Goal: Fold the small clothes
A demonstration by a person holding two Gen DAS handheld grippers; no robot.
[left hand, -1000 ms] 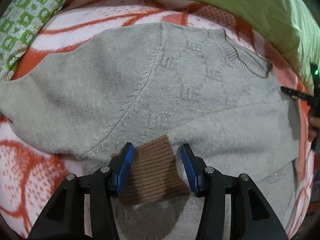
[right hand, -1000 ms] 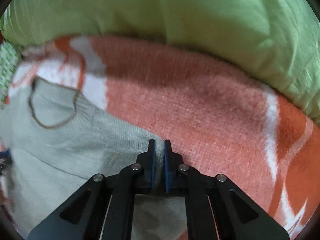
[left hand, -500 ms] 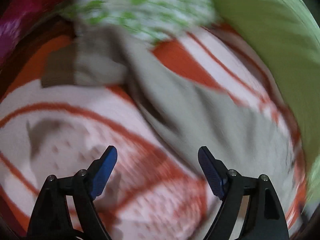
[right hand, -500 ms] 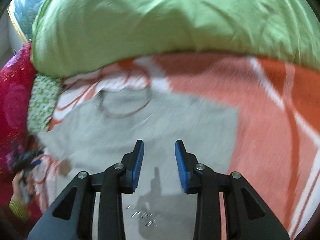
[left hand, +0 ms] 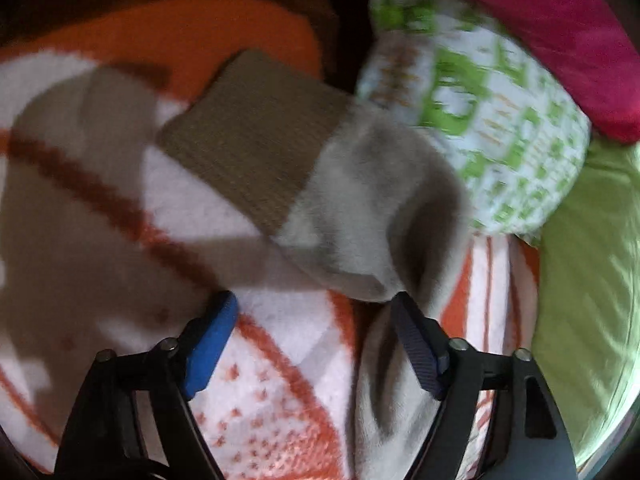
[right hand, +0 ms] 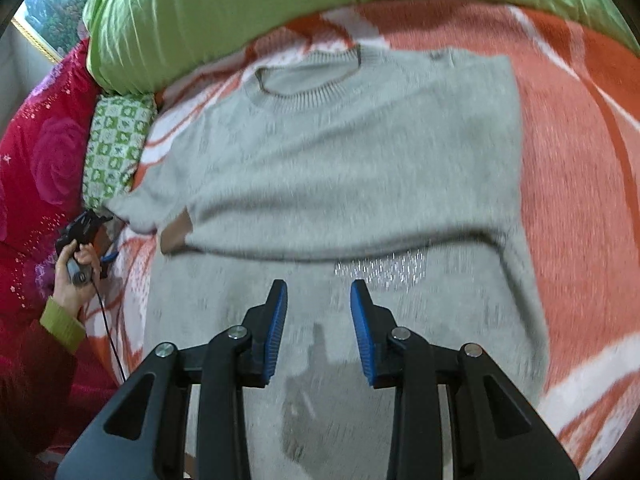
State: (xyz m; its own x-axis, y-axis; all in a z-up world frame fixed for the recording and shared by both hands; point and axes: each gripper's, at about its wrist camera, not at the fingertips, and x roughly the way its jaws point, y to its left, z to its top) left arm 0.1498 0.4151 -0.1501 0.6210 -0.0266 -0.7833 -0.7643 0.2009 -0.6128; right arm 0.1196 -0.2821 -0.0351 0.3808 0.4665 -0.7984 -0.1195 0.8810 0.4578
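**Grey sweater on the bed, one sleeve folded, both tongs empty**

Orange-and-white patterned blanket point(right hand: 580, 184) covers the bed and carries the work; a green quilt point(right hand: 224, 4) lies bunched along its far edge, with a green-checked pillow point(right hand: 116, 144) and a red floral cover point(right hand: 44, 152) at the left of the right wrist view.

The grey sweater point(right hand: 352, 168) lies flat on the blanket, neckline toward the quilt. One sleeve is folded across the chest, its brown cuff point(right hand: 176, 232) showing near the sweater's left edge in that view. The other sleeve point(left hand: 372, 216) extends out to the side; in the left wrist view it lies on the blanket, partly bunched, with its brown ribbed cuff point(left hand: 256, 148) flat and just beside the pillow point(left hand: 480, 128).

The left tongs point(left hand: 316, 320) stand wide apart over the blanket, having just closed slightly. Sleeve fabric lies against the right-hand finger, but nothing is pinched. A hand point(right hand: 76, 276) with a green sleeve cuff holds these tongs at the left edge of the right wrist view.

The right tongs point(right hand: 319, 292) stand partly apart above the sweater's lower body, with no fabric between the blue pads point(right hand: 276, 332).
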